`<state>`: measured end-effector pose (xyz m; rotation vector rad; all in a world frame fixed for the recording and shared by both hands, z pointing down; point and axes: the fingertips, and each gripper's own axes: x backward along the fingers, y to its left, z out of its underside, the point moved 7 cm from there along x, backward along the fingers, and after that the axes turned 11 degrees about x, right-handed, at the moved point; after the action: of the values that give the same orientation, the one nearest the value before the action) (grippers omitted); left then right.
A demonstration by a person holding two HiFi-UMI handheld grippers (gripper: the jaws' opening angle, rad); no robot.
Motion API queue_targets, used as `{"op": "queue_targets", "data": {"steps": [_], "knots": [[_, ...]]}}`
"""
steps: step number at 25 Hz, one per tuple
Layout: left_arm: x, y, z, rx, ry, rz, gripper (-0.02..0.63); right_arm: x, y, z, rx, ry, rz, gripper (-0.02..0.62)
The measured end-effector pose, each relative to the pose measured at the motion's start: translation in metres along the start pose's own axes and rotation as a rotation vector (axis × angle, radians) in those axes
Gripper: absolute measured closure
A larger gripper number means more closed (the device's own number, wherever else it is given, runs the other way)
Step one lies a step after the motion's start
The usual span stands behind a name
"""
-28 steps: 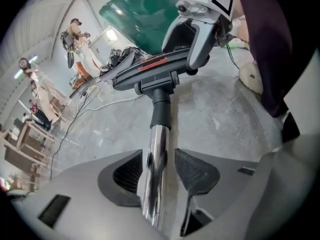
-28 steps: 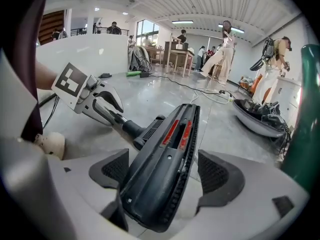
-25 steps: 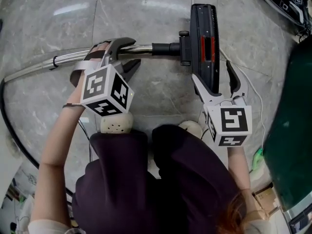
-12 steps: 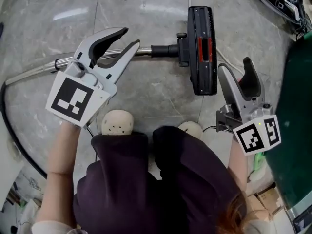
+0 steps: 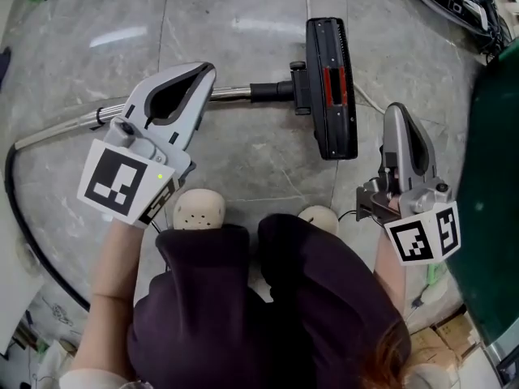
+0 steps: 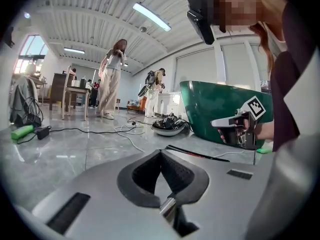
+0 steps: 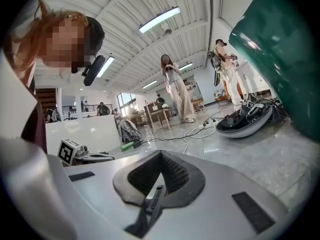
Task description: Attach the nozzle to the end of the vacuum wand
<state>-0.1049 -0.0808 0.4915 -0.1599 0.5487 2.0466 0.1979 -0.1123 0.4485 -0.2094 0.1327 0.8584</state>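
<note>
The black floor nozzle lies on the grey stone floor, its neck joined to the chrome vacuum wand, which runs off to the left. My left gripper hovers above the wand, shut and empty; in the left gripper view its pads meet, with only floor beyond. To the right of the nozzle my right gripper is raised, also shut with nothing in it. Its closed jaws show in the right gripper view. Neither gripper touches wand or nozzle.
A dark green tub stands at the right. A black hose curves along the left. The person's two pale shoes sit just below the wand. A white cord passes by the nozzle. People stand far off.
Both grippers have let go, lifted off the wand and the nozzle, rolled, and closed their jaws. The wand and nozzle stay joined on the floor.
</note>
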Motion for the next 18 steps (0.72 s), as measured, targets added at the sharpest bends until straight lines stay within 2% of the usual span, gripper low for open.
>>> {"op": "queue_targets", "data": {"steps": [4, 7, 10, 13, 16, 18], "knots": [[0.000, 0.005, -0.021, -0.020, -0.010, -0.030, 0.597, -0.004, -0.006, -0.016, 0.032, -0.006, -0.005, 0.581], [0.009, 0.000, -0.068, -0.045, -0.034, -0.052, 0.597, 0.000, -0.010, -0.066, 0.067, -0.007, 0.011, 0.581], [0.039, -0.029, -0.146, -0.170, -0.062, -0.104, 0.597, 0.014, -0.004, -0.149, 0.117, -0.002, 0.038, 0.581], [0.086, -0.066, -0.224, -0.247, 0.016, -0.113, 0.597, 0.033, 0.017, -0.248, 0.132, -0.022, 0.044, 0.581], [0.128, -0.104, -0.303, -0.247, 0.013, -0.084, 0.597, 0.047, 0.049, -0.341, 0.113, -0.042, 0.007, 0.581], [0.156, -0.126, -0.347, -0.171, 0.002, -0.096, 0.597, 0.055, 0.075, -0.392, 0.072, -0.031, -0.016, 0.581]]}}
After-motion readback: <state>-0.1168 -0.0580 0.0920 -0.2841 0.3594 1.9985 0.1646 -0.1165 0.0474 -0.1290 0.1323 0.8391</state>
